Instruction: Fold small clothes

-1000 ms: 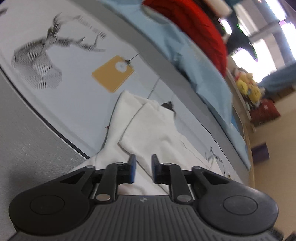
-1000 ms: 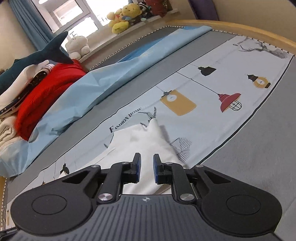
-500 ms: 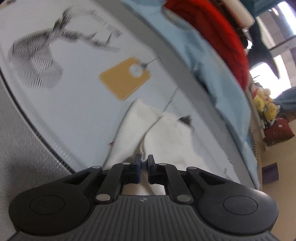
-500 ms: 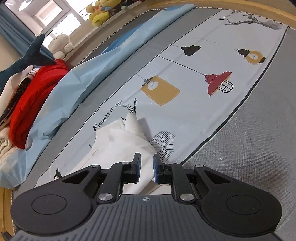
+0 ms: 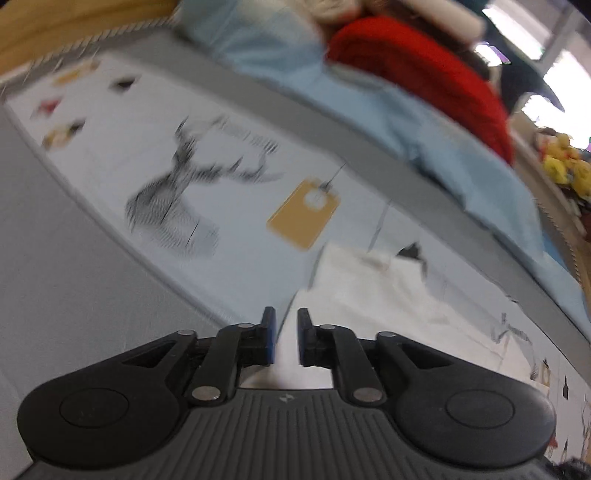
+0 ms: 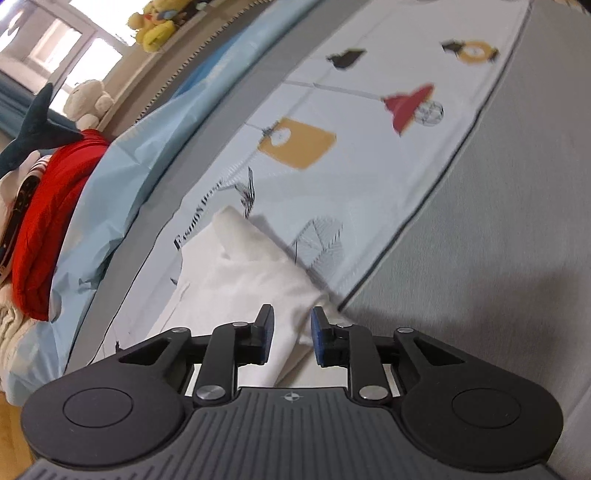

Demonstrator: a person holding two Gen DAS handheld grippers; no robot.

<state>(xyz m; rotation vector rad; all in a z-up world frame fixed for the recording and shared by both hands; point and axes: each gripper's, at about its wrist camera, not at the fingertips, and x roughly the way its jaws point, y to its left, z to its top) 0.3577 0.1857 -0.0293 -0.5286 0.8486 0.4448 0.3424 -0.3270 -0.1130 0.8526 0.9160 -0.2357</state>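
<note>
A small white garment (image 5: 373, 291) lies partly folded on the printed sheet (image 5: 236, 192). It also shows in the right wrist view (image 6: 247, 273). My left gripper (image 5: 283, 338) is slightly open at the garment's near left edge, with white cloth showing in the gap. My right gripper (image 6: 289, 338) is open over the garment's near right corner, where a fold of cloth lies between the jaws without being pinched. The left view is blurred by motion.
A light blue cloth (image 5: 424, 122) and a red garment (image 5: 424, 70) lie along the far side, and also appear in the right wrist view (image 6: 122, 177) (image 6: 48, 206). Plush toys (image 6: 155, 22) sit by the window. The grey mattress (image 6: 498, 258) lies to the right.
My left gripper closed half a second ago and has now opened a little while swinging left. My right gripper has opened wider and moved to the garment's corner.
</note>
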